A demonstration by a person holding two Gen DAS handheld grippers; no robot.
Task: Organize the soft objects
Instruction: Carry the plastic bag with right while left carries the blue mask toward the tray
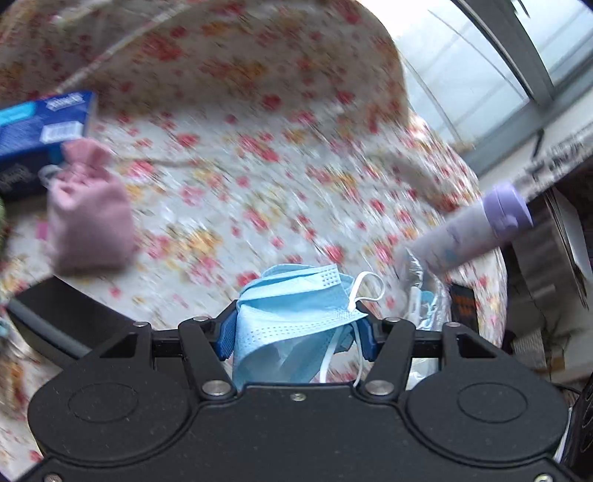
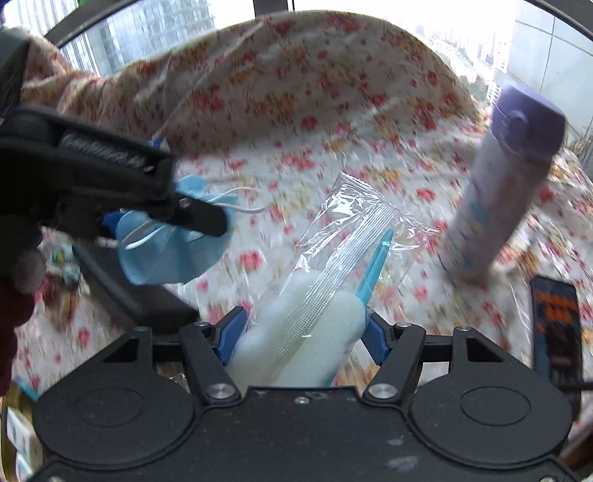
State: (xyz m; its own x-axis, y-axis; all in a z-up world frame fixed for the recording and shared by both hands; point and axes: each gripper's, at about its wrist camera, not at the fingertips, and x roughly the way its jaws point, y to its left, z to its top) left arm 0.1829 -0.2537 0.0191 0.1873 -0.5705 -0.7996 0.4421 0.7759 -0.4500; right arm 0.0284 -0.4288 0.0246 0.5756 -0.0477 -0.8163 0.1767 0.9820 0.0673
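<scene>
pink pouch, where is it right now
The pink pouch lies on the floral cloth at the left of the left wrist view, just below the blue box, apart from the left tongs holding the blue mask.

- Daylight comes through the windows behind the scene; the sky in the right wrist view is blown out to white.
- Both views are bright and evenly lit, with soft, faint shadows.
- Motion blur smears the floral cloth in streaks, and the purple-capped tube and pink pouch look soft.
- The blue mask and the plastic-wrapped sponge stay fairly sharp.
- Glare glints on the clear wrapper.
- Fisheye distortion bends window frames and darkens the corners.
</scene>
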